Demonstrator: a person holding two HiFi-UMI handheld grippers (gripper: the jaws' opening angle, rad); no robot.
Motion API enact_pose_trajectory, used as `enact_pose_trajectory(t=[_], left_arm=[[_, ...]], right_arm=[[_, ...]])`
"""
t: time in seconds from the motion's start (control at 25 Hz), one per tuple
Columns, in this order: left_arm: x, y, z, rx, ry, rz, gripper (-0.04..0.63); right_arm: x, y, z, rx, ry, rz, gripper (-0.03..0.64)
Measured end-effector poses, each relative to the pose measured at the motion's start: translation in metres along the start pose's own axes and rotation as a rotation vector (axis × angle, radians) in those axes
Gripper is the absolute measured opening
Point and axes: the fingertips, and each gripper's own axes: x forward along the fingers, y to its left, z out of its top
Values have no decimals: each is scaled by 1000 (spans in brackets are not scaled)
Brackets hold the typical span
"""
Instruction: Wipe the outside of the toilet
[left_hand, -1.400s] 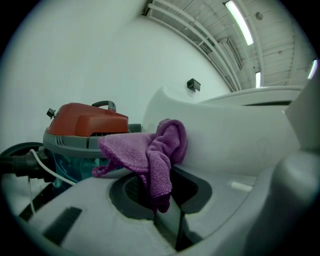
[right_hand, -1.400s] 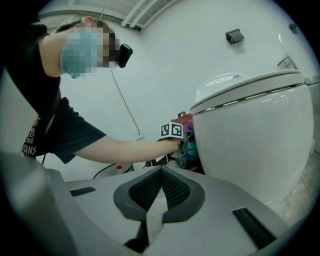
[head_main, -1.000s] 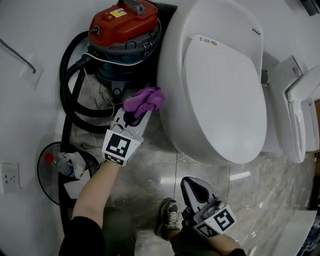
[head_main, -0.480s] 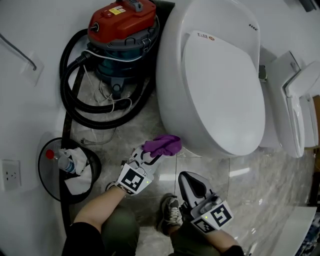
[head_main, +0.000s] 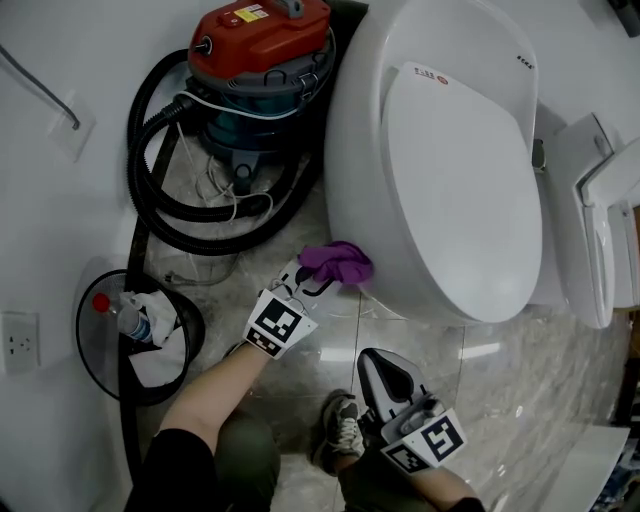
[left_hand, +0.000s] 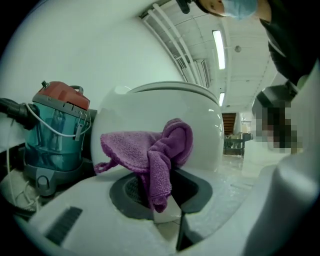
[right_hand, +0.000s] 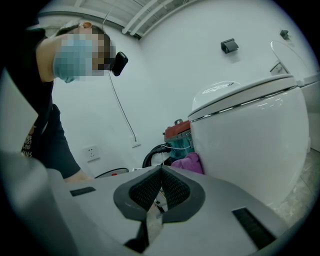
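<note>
The left gripper (head_main: 322, 282) pinches the purple cloth (head_main: 338, 263) at the toilet (head_main: 345, 170) bowl's 7 o'clock side. Rubbing may pull it out (only a fold is clamped). The right gripper (head_main: 385, 370) is closed and empty.

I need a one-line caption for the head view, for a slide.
Left gripper holds a purple cloth at the outer wall of the toilet; right gripper is shut and empty.

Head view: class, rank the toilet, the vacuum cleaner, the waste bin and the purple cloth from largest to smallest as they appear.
1. toilet
2. vacuum cleaner, hose included
3. waste bin
4. purple cloth, clearly the smallest
</note>
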Motion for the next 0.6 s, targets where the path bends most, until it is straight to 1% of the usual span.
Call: enact_pose_trajectory(t=[0.12,0.28,0.48,0.6], left_arm=[[0,9,1,-2,-3,-5,83],[1,24,2,-10,-12,20,91],[6,53,1,-24,-6,99,91],[12,77,3,-32,0,155,86]], right_arm=[[1,1,-3,-1,12,14,-2],[-1,-4,-8,6,17,12,-2],[0,-11,-13,25,23,7,-2],[1,-13,-16,26,30,14,-2]])
